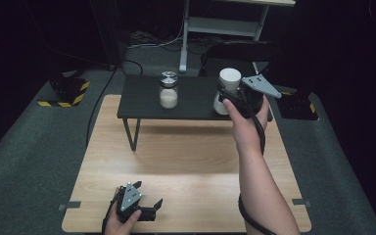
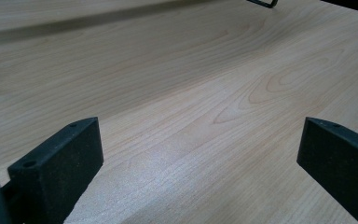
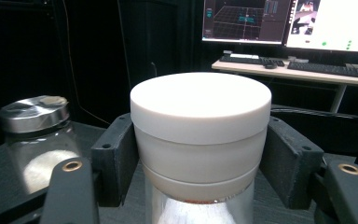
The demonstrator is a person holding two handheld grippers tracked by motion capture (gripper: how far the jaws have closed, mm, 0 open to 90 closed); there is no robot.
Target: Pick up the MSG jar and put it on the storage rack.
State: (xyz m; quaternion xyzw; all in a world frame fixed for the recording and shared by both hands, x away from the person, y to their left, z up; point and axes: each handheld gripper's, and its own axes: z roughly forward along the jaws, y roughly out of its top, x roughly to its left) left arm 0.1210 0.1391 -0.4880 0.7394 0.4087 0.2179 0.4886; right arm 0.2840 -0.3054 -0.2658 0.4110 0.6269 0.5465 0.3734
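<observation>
Clamping the white-lidded jar (image 3: 200, 140) just under its lid, the right gripper (image 1: 236, 95) was seen with both black jaws pressed flat against the container's sides, so the jar was grasped firmly. The grip was judged to sit high on the body so that the jar could be carried upright without spilling. The jar was found above the right part of the dark raised shelf (image 1: 142, 105), whether lifted or touching could not be told. Its lid was smooth, matte and cylindrical; below it a clear wall with pale powder was glimpsed. A second jar (image 1: 168, 90), of clear glass with a shiny metal cap and white grains inside, was left standing on the shelf, well apart to the left. The left gripper (image 1: 149, 208) was rested low on the pale wood-grain table (image 2: 205, 93), jaws spread wide and holding nothing.
</observation>
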